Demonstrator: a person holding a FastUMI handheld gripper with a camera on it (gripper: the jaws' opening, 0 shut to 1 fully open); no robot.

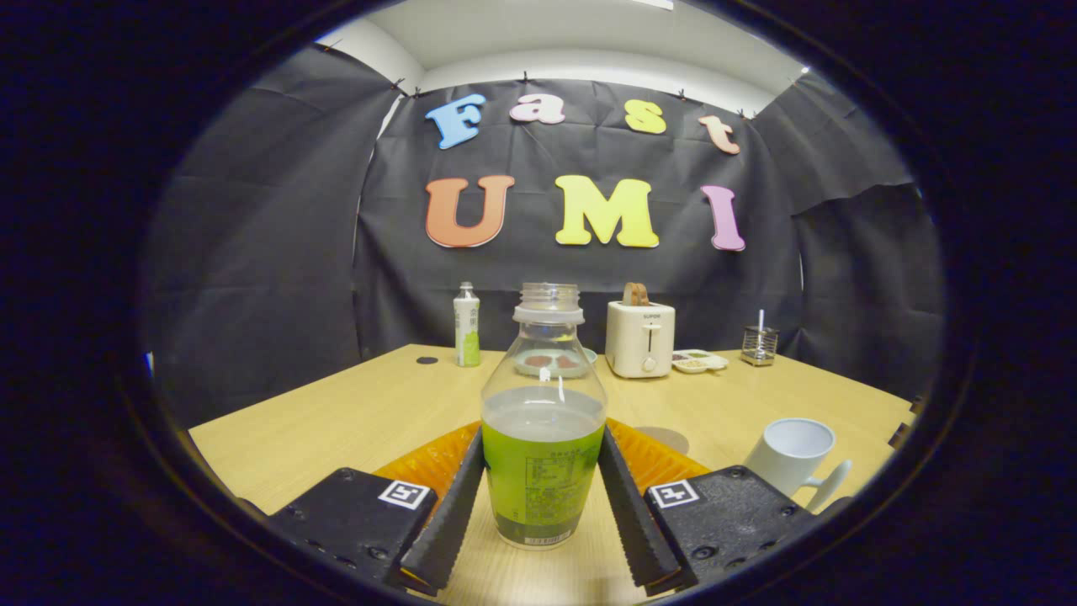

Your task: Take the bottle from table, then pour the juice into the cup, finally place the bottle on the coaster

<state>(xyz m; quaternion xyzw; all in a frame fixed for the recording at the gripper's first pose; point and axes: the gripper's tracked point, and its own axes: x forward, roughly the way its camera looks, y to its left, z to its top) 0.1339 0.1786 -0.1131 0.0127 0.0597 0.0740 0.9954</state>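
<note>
Claw (543, 513): ridged fingers, 2 square tags, seemingly screwed.

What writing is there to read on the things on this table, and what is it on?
Nothing can be read clearly.
bottle, clamped between the gripper fingers: fine print on the green label, too small to read.
toaster: one short word on its front, too blurred to read.
small bottle at the back: label print too small to read.
square markers on the gripper: patterns, no words.
mug: none.
</note>
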